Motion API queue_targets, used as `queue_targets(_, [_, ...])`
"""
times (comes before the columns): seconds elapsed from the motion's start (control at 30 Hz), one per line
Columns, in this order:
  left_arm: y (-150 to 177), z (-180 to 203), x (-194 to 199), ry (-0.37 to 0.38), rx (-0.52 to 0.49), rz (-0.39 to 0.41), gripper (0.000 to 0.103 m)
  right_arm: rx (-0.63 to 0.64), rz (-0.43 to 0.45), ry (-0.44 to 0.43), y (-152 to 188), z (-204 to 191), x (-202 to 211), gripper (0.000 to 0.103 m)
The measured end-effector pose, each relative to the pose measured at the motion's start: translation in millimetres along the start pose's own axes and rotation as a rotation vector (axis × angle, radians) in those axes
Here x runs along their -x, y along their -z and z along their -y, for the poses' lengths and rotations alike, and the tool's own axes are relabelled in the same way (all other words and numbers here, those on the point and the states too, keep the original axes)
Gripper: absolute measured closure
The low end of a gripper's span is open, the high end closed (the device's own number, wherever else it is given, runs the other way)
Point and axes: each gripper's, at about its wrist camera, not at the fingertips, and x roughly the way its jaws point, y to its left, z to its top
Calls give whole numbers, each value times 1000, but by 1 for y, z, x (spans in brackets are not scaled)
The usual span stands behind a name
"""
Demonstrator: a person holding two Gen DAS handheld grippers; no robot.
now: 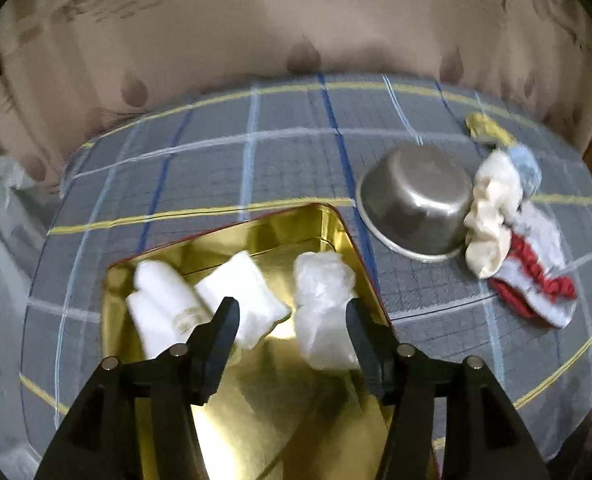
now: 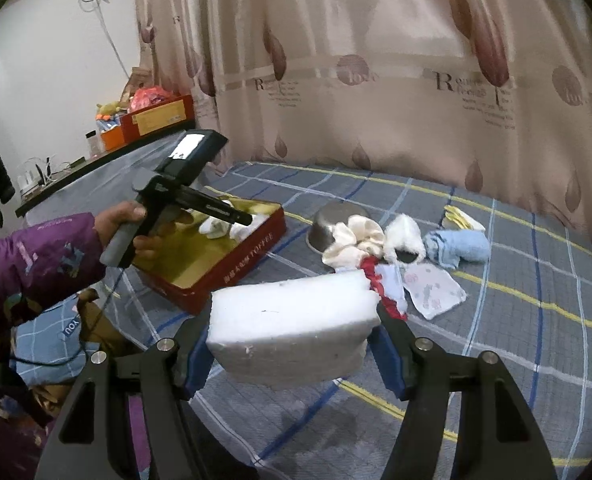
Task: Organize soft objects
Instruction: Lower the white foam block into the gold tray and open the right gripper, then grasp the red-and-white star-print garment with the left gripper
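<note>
White foam block point(image 2: 292, 320) clamped in the right gripper point(image 2: 296, 344) at lower centre, left gripper point(image 1: 292, 316) held apart above the gold tin point(image 1: 256, 236), nothing gripped, white bundles point(image 1: 324, 300) lying inside.

left gripper point(image 1: 292, 312): jaws apart, pointing steeply down | right gripper point(image 2: 292, 320): clamped

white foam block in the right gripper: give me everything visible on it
The white foam block is a thick rectangular slab of what looks like soft sponge foam, with a fairly smooth top, a rough, pitted front face and a ragged upper right corner. It is held clear of the checked bedcover, roughly level, long side across the view. The right gripper is shut on it, blue pads pressing its two ends. Nothing else touches it; the red tin lies beyond it.
</note>
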Motion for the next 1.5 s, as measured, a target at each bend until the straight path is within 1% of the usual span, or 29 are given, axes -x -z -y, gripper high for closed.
queue_targets(0.1, [15,-12,27,-26,83,49,46,30,2,-50,-16,-9,-6,38])
queue_targets(0.17, [34,-24,54,-44,175,101,46,57,5,-83,-27,-18,-14,38])
queue_targets(0.23, [60,-35,84,-61,267,147,46,91,1,-137,-42,-32,-30,38])
queue_targets(0.3, [88,-42,109,-95,335,185,46,119,-33,-202,-61,-49,-57,38])
queue_targets(0.33, [102,-43,118,-119,365,188,46,133,-55,-224,-68,-57,-71,38])
queue_targets(0.37, [121,-45,128,-141,394,173,46,149,-84,-236,-75,-66,-88,38])
queue_targets(0.4, [134,-45,134,-147,408,158,46,160,-115,-253,-83,-76,-105,38])
queue_targets(0.47, [166,-47,145,-138,475,129,46,155,-190,-303,-94,-90,-136,38])
queue_targets(0.53, [191,-49,152,-122,533,126,46,145,-271,-324,-104,-108,-176,38])
queue_targets(0.6, [214,-49,157,-154,588,120,46,123,-353,-325,-106,-120,-209,38])
queue_targets(0.67, [229,-50,155,-156,628,84,46,115,-427,-317,-107,-133,-243,38])
queue_targets(0.73, [235,-52,152,-171,657,67,46,126,-471,-273,-106,-144,-267,38])
queue_targets(0.77, [240,-56,152,-169,703,65,46,131,-492,-259,-105,-147,-276,38])
queue_targets(0.83, [244,-58,147,-125,735,78,46,116,-545,-218,-102,-156,-300,37])
queue_targets(0.93, [241,-64,139,-69,738,71,46,108,-564,-182,-100,-161,-320,37])
queue_targets(0.97, [244,-65,140,-28,742,95,46,111,-567,-159,-99,-165,-326,36])
queue_targets(1.03, [248,-69,144,11,766,162,46,116,-560,-149,-100,-169,-330,34])
queue_targets(1.13, [253,-77,151,23,804,235,46,101,-518,-115,-101,-171,-330,27])
queue_targets(1.17, [258,-81,154,48,849,276,46,86,-498,-112,-103,-169,-326,25])
queue_targets(1.2, [262,-85,154,71,885,301,46,47,-450,-131,-107,-163,-316,24])
queue_targets(1.23, [264,-88,154,90,905,309,46,21,-418,-145,-110,-159,-311,22])
queue_targets(1.27, [262,-88,151,109,893,292,46,-10,-383,-156,-114,-152,-301,17])
queue_targets(1.3, [258,-86,150,106,869,280,46,-44,-345,-172,-117,-143,-290,13])
queue_targets(1.33, [255,-84,150,96,846,270,46,-69,-312,-196,-120,-136,-280,13])
queue_targets(1.37, [252,-80,150,91,827,264,46,-106,-250,-222,-123,-125,-260,13])
queue_targets(1.4, [249,-75,153,93,804,268,46,-121,-210,-227,-123,-118,-245,13])
queue_targets(1.47, [244,-65,160,44,744,289,46,-115,-106,-208,-116,-99,-200,13])
queue_targets(1.5, [241,-58,165,12,705,309,46,-100,-72,-188,-111,-92,-183,11])
